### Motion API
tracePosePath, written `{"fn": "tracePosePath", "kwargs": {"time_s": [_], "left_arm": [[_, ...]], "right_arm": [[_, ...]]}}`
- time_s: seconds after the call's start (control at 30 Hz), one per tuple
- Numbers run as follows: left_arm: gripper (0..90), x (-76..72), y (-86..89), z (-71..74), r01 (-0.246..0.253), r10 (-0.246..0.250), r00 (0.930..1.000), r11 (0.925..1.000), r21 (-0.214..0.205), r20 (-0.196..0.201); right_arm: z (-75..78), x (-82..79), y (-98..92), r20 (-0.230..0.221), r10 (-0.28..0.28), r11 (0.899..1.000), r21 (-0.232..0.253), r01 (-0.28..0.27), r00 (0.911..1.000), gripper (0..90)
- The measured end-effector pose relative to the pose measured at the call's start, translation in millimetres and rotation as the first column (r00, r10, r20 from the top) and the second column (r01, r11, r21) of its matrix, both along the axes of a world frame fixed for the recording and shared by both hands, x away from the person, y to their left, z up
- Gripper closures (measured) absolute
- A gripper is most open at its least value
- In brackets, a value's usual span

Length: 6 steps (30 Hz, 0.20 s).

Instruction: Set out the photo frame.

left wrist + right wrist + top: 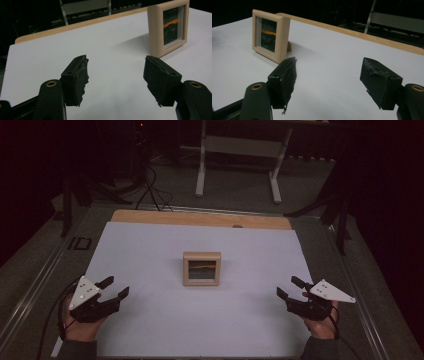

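A small light-wood picture frame (201,268) stands upright in the middle of the white table sheet (150,250), holding a dark picture with an orange streak. My left gripper (116,287) hovers at the front left, open with nothing between its jaws. In the left gripper view the frame (168,28) stands ahead to the right of the gripper (116,72). My right gripper (290,287) is at the front right, also open and empty. In the right gripper view the frame (271,35) stands ahead to the left of the gripper (329,75), its back prop visible.
A wooden strip (200,218) edges the far side of the table. Beyond it stand a white metal stand (240,150) and cables (152,190) on the dark floor. Metal rails run along both table sides.
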<state>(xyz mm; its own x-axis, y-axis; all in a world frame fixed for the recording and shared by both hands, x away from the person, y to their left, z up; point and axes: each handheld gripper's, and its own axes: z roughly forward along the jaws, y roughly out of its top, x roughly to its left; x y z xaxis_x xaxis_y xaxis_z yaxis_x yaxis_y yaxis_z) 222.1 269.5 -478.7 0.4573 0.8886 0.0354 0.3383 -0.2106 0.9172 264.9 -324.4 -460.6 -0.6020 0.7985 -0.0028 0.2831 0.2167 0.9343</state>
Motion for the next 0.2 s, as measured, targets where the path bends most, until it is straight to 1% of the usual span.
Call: {"fn": "tracePosePath", "kwargs": {"time_s": [0.07,0.2], "left_arm": [[36.1,0.2,1.0,-0.3,-0.004,0.004,1.0,1.0,-0.006,0.001],[36.1,0.8,2.7,-1.1,-0.01,0.01,0.9999,0.9999,-0.009,-0.003]], "right_arm": [[0.5,-0.2,-0.2,0.008,0.001,1.0,-0.003,-0.001,1.0,28.7],[-0.6,0.4,2.5,0.006,0.007,1.0,-0.013,-0.007,1.0,28.7]]}}
